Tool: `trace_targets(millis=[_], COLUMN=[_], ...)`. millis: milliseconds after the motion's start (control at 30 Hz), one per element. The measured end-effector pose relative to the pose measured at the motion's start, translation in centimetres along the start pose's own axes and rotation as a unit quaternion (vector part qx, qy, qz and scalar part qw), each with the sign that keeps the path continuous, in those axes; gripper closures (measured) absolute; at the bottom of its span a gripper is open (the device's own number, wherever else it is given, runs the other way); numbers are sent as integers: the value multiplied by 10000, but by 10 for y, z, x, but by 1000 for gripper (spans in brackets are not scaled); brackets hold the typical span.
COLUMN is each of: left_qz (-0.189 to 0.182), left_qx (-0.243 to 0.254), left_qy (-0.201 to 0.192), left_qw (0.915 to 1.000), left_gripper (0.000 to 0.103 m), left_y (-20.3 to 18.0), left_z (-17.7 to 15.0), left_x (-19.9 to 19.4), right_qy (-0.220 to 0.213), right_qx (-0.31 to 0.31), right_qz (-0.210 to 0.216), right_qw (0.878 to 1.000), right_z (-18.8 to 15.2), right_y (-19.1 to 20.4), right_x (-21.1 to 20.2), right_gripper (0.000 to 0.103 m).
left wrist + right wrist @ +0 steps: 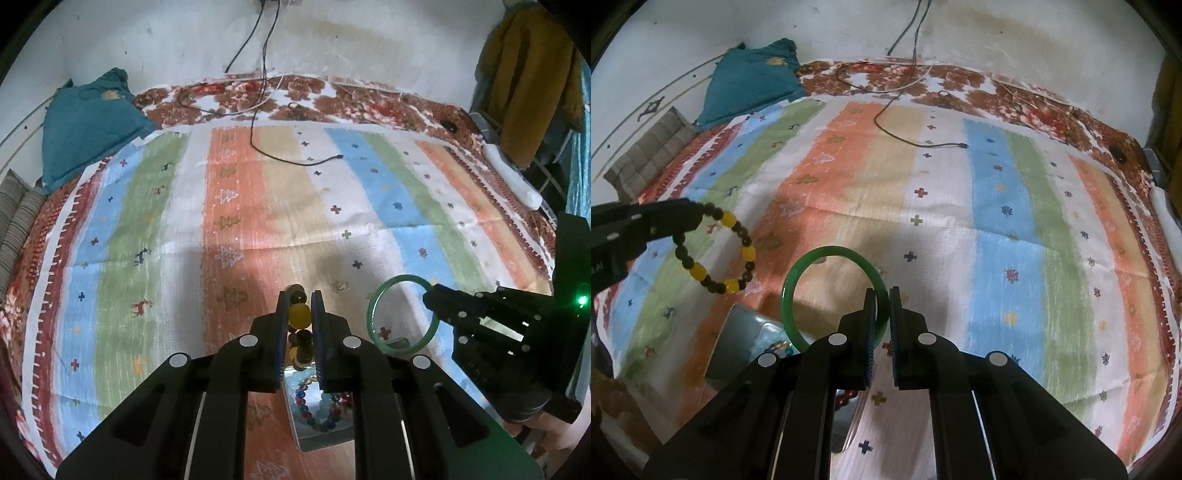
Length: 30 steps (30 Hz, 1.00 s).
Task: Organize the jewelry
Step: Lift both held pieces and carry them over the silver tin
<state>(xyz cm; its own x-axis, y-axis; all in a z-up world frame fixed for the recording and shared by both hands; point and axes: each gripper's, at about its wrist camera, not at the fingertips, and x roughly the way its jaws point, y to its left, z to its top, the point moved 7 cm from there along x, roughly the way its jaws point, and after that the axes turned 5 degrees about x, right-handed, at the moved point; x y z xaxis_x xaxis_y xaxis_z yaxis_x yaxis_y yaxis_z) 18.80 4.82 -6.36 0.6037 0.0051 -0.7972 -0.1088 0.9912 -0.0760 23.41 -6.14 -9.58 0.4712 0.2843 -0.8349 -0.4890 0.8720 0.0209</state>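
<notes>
Left tongs point(299, 306) clamp upright bead bracelet point(716, 251); right tongs point(882, 306) pinch upright green bangle point(827, 291).

No word, brand or number reads clearly anywhere; only a few white letters, cut off by the frame edge and illegible, show on the left claw point(698, 212) body in the right wrist view.

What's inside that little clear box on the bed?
The clear box holds a bracelet of multicoloured beads, seen in the left wrist view. The left gripper hangs in front of the box, so the rest of its inside is covered.
</notes>
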Motion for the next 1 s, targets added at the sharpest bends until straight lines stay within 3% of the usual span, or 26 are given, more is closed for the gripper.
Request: trace_targets(millis=[1000], left_qz=[-230], left_qx=[371], left_qy=[-225], left_qw=[9988], left_gripper=[91], left_y=[-34], left_z=[-34], left_x=[-35], right_qy=[55], right_qx=[-69], right_qz=[223], right_qw=[9997], right_z=[-41], right_y=[17], right_x=[-27], right_gripper=[95])
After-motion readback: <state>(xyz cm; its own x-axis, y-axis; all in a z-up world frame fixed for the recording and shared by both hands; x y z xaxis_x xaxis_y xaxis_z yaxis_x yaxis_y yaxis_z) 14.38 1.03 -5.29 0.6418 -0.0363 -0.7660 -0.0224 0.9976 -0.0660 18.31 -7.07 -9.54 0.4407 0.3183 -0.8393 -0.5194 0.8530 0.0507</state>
